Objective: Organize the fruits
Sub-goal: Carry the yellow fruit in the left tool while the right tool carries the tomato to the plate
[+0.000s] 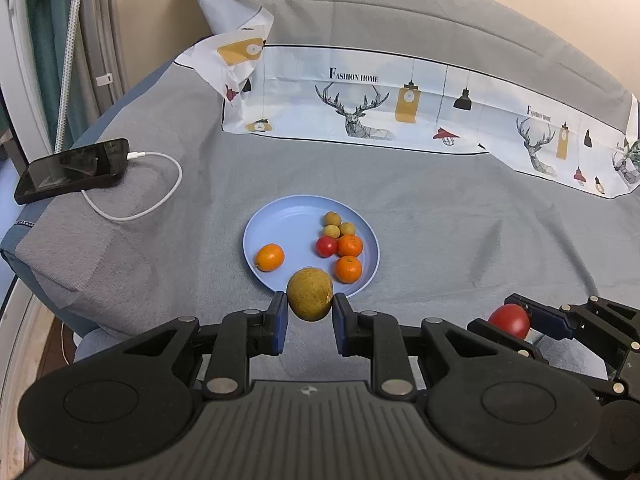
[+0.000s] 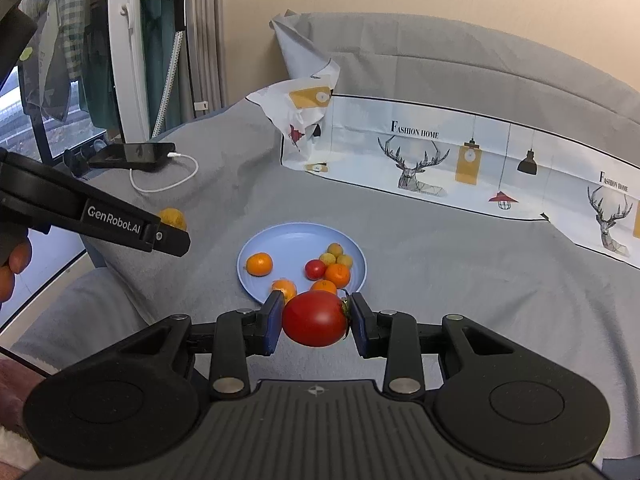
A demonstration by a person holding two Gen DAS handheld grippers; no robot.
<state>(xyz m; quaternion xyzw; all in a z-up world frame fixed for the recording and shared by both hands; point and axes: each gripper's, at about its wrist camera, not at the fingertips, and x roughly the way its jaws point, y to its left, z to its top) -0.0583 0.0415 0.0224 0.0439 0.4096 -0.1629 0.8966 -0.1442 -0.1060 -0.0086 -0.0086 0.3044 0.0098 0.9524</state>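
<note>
The left gripper was closed on a brown-green fruit, its pads pressing the two sides at the widest part, and held it in the air just over the near rim of the blue plate. The right gripper was likewise closed on a large tomato, gripped across its middle, near the plate's near edge. The brown-green fruit looked firm and rough-skinned, so it probably sat securely; the tomato was smooth, glossy and likely soft, so a light squeeze across the middle seemed wisest, lest it slip or bruise. On the plate lay oranges, a small tomato and three small tan fruits, crowded to the right, with one orange alone at the left; the bare middle and far left offered room. The plate rested on a grey bed cover. A phone with cable lay far left, a printed cloth behind, both well apart from the plate.
</note>
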